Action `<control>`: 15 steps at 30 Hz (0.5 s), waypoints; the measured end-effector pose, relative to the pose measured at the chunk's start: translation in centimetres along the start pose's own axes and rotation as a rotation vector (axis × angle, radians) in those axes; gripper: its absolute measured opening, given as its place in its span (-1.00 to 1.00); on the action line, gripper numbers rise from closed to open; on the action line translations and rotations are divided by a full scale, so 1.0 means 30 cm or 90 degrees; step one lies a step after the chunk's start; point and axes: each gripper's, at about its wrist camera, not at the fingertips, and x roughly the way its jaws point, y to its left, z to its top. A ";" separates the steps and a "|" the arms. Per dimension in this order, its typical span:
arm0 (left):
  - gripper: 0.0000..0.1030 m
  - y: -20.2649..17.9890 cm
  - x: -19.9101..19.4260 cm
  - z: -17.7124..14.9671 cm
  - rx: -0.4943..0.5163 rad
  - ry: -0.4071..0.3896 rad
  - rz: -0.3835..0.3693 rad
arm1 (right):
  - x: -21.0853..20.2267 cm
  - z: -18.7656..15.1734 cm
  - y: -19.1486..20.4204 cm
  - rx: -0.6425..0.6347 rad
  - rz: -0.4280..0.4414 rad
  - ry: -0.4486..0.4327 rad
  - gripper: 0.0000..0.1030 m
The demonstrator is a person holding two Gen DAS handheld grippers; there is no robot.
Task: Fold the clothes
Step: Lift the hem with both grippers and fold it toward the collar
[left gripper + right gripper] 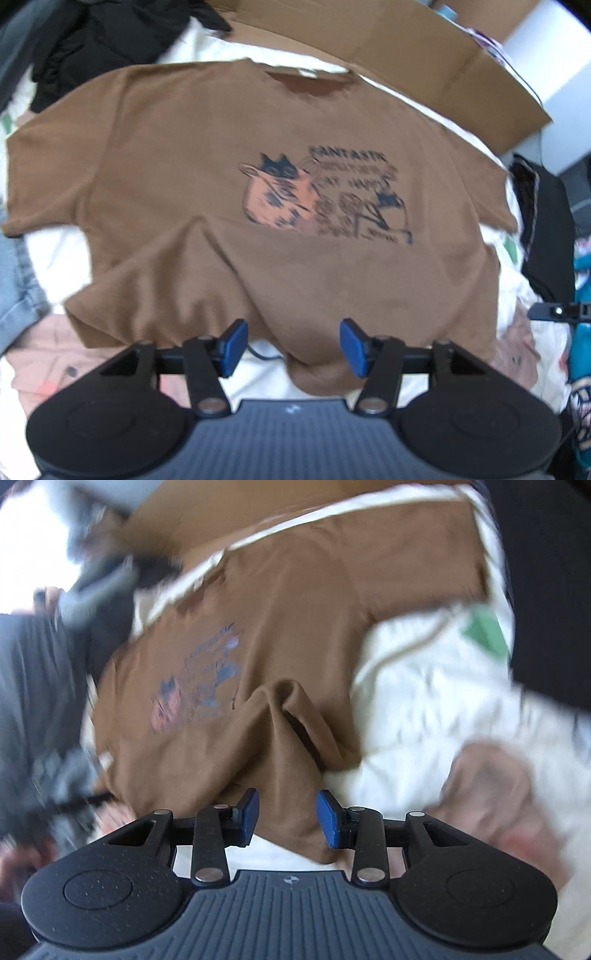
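Note:
A brown T-shirt (192, 177) with a cat print (280, 195) lies spread front side up on white bedding, collar at the far side. In the left wrist view my left gripper (293, 345) hovers over the shirt's near hem, jaws wide apart, and nothing touches the blue pads (236, 345). The right wrist view is blurred. There the same T-shirt (295, 602) shows a raised fold at its near edge. My right gripper (288, 818) stands open just above that bunched fabric, which shows through the gap between its pads without being pinched.
A flattened cardboard box (424, 55) lies beyond the collar. Black clothes (92, 40) are heaped at the far left and more dark garments (546, 229) at the right. Denim (18, 280) and a pink garment (55, 354) lie at the near left. White bedding (424, 686) spreads to the right.

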 end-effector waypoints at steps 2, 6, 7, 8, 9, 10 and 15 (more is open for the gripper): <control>0.23 -0.036 0.022 -0.012 0.017 0.016 -0.006 | 0.014 -0.056 -0.043 0.041 0.012 -0.028 -0.19; 0.34 -0.107 0.069 -0.028 0.061 0.036 0.003 | 0.037 -0.125 -0.090 0.059 0.012 -0.052 -0.19; 0.35 -0.119 0.082 -0.032 0.069 0.041 0.006 | 0.045 -0.137 -0.104 0.070 0.012 -0.056 -0.19; 0.35 -0.132 0.095 -0.036 0.076 0.046 0.010 | 0.053 -0.148 -0.118 0.081 0.012 -0.060 -0.19; 0.35 -0.142 0.107 -0.041 0.084 0.050 0.015 | 0.061 -0.159 -0.130 0.089 0.012 -0.063 -0.20; 0.35 -0.151 0.121 -0.045 0.094 0.054 0.022 | 0.072 -0.167 -0.140 0.094 0.013 -0.067 -0.20; -0.16 -0.160 0.192 -0.065 0.125 0.074 0.077 | 0.123 -0.204 -0.204 0.153 0.039 -0.087 -0.21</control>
